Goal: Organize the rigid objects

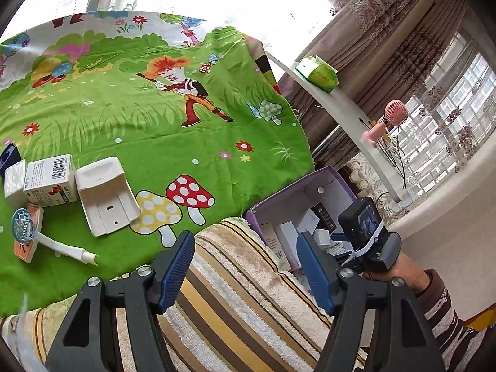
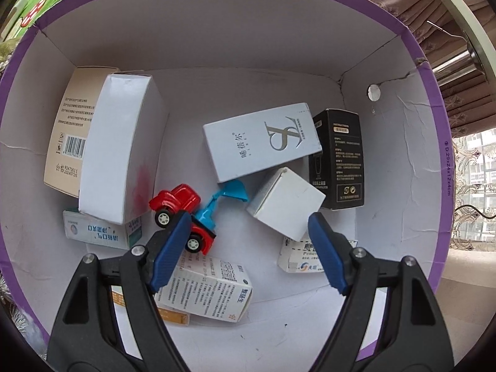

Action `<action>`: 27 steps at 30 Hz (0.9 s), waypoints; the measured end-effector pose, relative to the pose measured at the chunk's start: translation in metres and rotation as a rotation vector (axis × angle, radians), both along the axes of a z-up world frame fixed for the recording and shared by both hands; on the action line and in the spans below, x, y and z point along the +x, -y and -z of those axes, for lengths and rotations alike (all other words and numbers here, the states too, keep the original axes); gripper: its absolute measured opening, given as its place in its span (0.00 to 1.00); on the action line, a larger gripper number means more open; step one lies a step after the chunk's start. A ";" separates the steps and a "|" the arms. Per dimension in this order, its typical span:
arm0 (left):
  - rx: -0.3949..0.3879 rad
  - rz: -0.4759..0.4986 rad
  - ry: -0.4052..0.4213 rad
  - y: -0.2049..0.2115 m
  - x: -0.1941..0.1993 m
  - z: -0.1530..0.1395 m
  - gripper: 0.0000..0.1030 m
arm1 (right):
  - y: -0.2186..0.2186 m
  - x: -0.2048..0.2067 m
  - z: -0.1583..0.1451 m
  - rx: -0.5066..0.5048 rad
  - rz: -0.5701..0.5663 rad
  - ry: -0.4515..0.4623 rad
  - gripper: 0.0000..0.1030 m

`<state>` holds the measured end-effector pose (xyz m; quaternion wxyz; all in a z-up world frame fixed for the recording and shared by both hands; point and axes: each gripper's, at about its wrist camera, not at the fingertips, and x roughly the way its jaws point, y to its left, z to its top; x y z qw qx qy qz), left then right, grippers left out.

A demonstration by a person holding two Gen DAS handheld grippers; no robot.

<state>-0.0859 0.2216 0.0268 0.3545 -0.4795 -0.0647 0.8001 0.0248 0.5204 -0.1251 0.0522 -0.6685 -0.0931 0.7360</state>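
Green cartoon cloth (image 1: 173,142) carrying leftovers; right tool (image 2: 248,245) hanging spread, empty, over purple-rimmed cardboard box (image 2: 432,155); left tool (image 1: 245,266) spread, needing white plastic holder (image 1: 105,195) next, squarely.

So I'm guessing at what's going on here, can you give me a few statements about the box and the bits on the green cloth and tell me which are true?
1. The red toy truck lies inside the purple-rimmed box. True.
2. The right gripper is clamped on the toy truck. False: its jaws stand open with nothing between them.
3. A white holder lies on the green cloth. True.
4. The left gripper holds a small carton. False: it is open and empty, over a striped towel.
5. The black box sits on the green cloth. False: it is inside the purple-rimmed box.
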 end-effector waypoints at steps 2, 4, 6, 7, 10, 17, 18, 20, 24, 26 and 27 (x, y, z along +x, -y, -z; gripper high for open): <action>0.003 -0.003 0.000 0.001 0.000 0.000 0.67 | 0.004 0.008 0.000 -0.006 -0.021 0.011 0.77; 0.005 -0.006 0.001 0.001 -0.001 0.000 0.67 | 0.004 0.015 0.001 -0.025 -0.015 0.010 0.77; 0.003 -0.004 0.004 0.000 0.000 0.000 0.67 | 0.005 0.022 0.001 -0.038 -0.018 0.019 0.77; 0.002 -0.003 0.003 0.000 0.000 0.000 0.67 | 0.008 0.026 0.001 -0.046 -0.030 0.026 0.77; 0.006 -0.005 -0.002 0.001 0.001 -0.001 0.67 | 0.013 0.039 0.001 -0.065 -0.058 0.048 0.77; 0.007 -0.008 0.003 0.001 0.001 0.001 0.67 | 0.024 0.059 0.024 -0.085 -0.097 0.132 0.77; 0.007 -0.009 0.004 0.001 0.001 0.001 0.67 | 0.024 0.059 0.025 -0.081 -0.091 0.135 0.72; 0.007 -0.011 0.005 0.002 0.000 0.001 0.67 | 0.024 0.063 0.018 -0.085 -0.099 0.134 0.71; 0.015 -0.018 0.017 0.003 -0.002 0.003 0.67 | 0.015 0.072 -0.005 -0.092 -0.107 0.076 0.71; 0.016 -0.010 0.020 0.002 -0.001 0.005 0.67 | 0.016 0.075 -0.010 -0.073 -0.165 0.052 0.72; 0.014 -0.007 0.019 0.001 0.000 0.005 0.67 | 0.018 0.076 -0.008 -0.068 -0.199 0.069 0.71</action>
